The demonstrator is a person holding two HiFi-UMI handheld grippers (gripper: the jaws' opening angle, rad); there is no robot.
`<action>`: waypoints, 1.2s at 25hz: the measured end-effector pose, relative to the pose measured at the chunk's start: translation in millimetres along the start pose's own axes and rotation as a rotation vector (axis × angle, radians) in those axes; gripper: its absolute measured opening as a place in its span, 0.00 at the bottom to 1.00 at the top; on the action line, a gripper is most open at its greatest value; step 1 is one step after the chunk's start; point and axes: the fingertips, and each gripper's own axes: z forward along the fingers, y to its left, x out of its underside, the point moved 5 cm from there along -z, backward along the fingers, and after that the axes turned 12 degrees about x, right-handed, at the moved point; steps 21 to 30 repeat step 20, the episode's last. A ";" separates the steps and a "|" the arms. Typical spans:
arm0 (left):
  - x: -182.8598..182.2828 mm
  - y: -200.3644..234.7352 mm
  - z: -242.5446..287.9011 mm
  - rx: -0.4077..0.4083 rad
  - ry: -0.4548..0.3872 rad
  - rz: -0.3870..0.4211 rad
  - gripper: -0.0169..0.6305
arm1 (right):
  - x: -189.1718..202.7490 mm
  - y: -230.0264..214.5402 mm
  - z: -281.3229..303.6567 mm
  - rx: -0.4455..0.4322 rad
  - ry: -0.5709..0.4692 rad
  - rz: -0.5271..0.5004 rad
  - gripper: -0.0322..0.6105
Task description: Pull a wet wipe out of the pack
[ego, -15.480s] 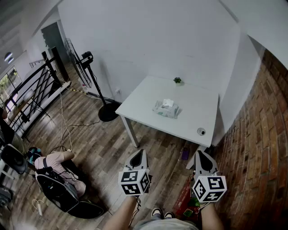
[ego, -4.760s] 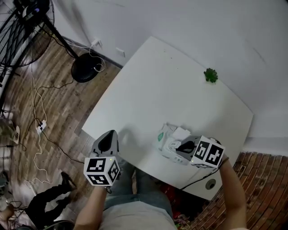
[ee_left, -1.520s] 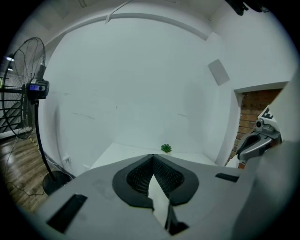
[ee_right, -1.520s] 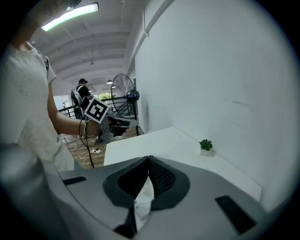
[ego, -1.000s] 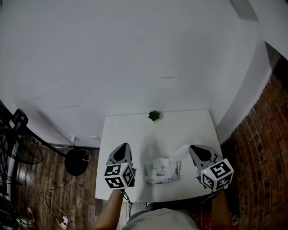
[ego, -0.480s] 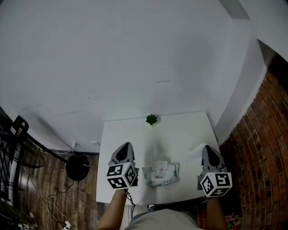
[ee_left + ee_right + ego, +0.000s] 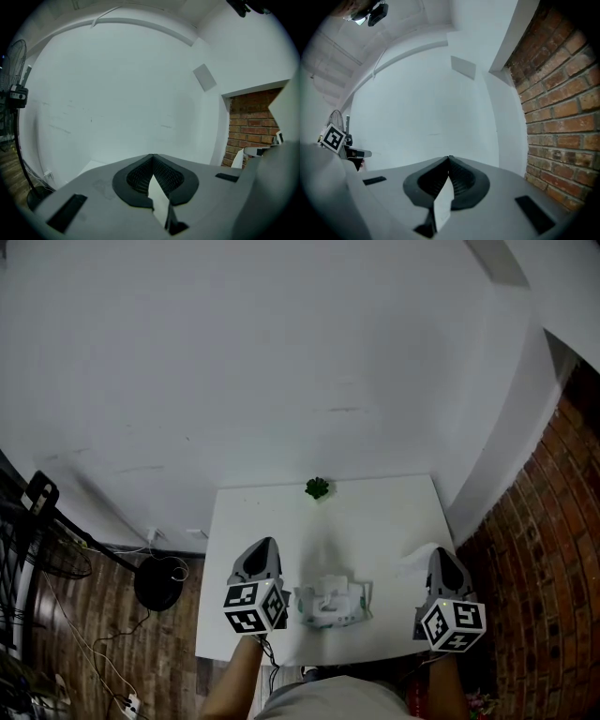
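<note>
The wet wipe (image 7: 411, 564) shows in the head view as a pale, faint sheet at the tip of the right hand-held gripper (image 7: 440, 555). It lies at about 3 o'clock from the pack (image 7: 330, 604) and is apart from it. In the right gripper view the jaws are pressed together, with a white strip of the wipe (image 7: 442, 206) pinched between the pads, so that hand-held gripper (image 7: 449, 159) is closed on the sheet.

The pack lies on the table (image 7: 366, 521) near the table's 6 o'clock edge. Something white shows on its top; whether that is the flap or the next sheet is too small to tell.

The left hand-held gripper (image 7: 263, 546) sits just beside the pack at its 9 o'clock. The left gripper view shows this hand-held gripper (image 7: 152, 157) with its jaw tips meeting and nothing caught between them.

A small green plant (image 7: 317, 487) stands at the table's 12 o'clock edge, well apart from the pack. A brick wall (image 7: 553, 549) runs along the 3 o'clock side.

Judging by the gap between sheet and pack, the pull looks all but finished and the wipe appears free. The next move would call for a firm pinch while the sheet is carried clear. If a trailing corner drags the pack along, the left tool is well placed to press it down.
</note>
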 end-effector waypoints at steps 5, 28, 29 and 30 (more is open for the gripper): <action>2.1 -0.2 -1.4 -0.005 -0.001 -0.006 0.03 | -1.3 -4.2 0.2 0.012 -0.006 0.007 0.05; 5.3 8.5 -6.4 -0.025 0.004 -0.016 0.03 | 1.8 1.1 4.1 0.001 0.007 0.006 0.05; 5.3 8.5 -6.4 -0.025 0.004 -0.016 0.03 | 1.8 1.1 4.1 0.001 0.007 0.006 0.05; 5.3 8.5 -6.4 -0.025 0.004 -0.016 0.03 | 1.8 1.1 4.1 0.001 0.007 0.006 0.05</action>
